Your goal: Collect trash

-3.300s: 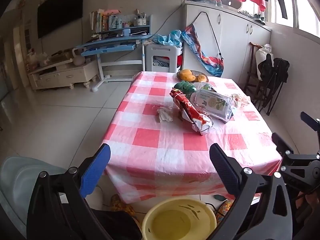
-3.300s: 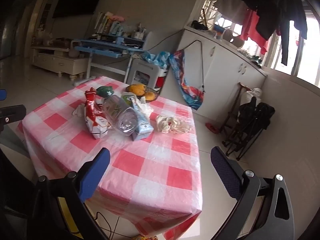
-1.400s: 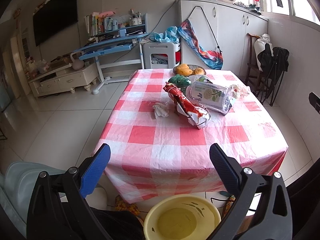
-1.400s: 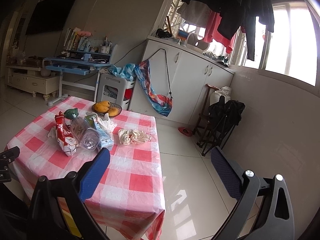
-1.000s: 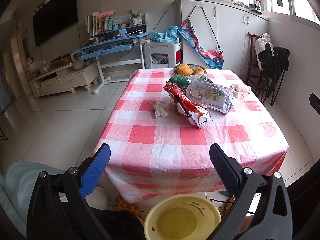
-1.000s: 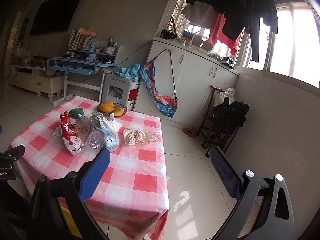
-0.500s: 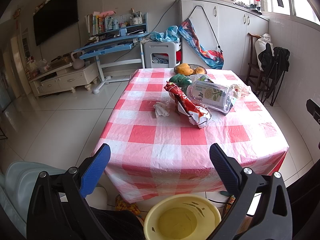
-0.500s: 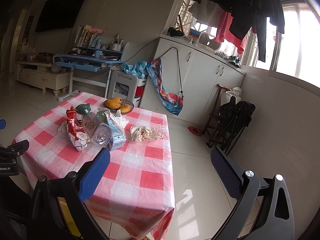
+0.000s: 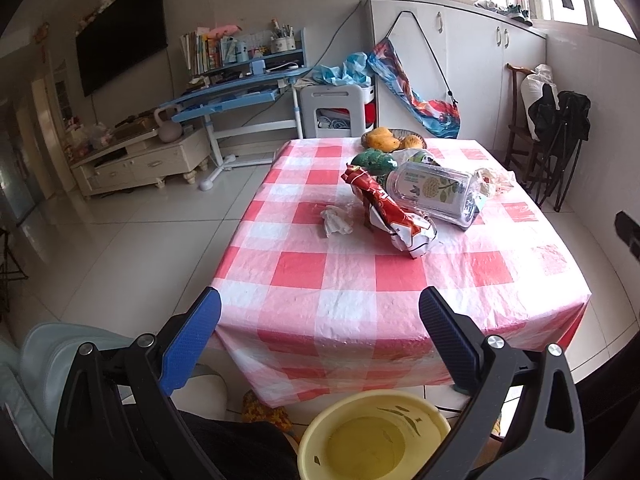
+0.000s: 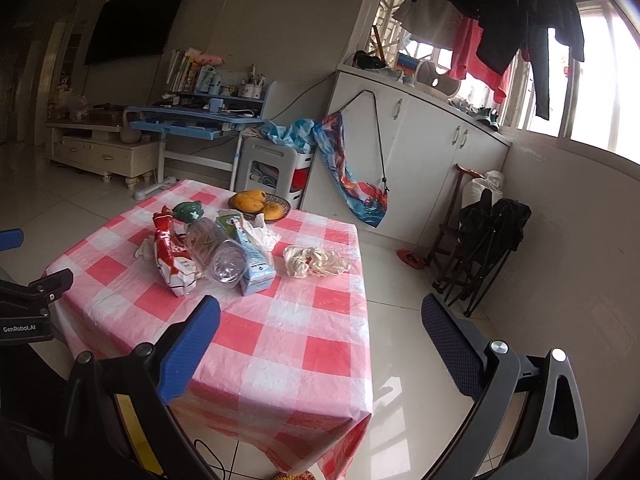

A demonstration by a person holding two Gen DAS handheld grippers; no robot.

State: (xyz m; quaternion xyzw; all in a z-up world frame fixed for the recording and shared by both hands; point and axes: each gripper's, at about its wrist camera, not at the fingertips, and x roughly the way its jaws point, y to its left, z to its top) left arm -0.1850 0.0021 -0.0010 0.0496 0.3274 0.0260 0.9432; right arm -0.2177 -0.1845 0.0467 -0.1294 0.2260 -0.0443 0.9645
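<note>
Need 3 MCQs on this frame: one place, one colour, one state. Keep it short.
1. Where is the fruit bowl?
A. far end of the table
B. on the floor
C. beside the bucket

2. What colour is the bucket below the table's near edge?
A. blue
B. yellow
C. green

3. What state is the left gripper in?
A. shut on the red wrapper
B. shut on nothing
C. open, holding nothing

Key:
1 A: the bowl sits at the far edge of the table, behind the bottle.
2 B: its rim and inside are yellow.
3 C: the fingers stand wide apart, and the red wrapper lies untouched on the cloth.
</note>
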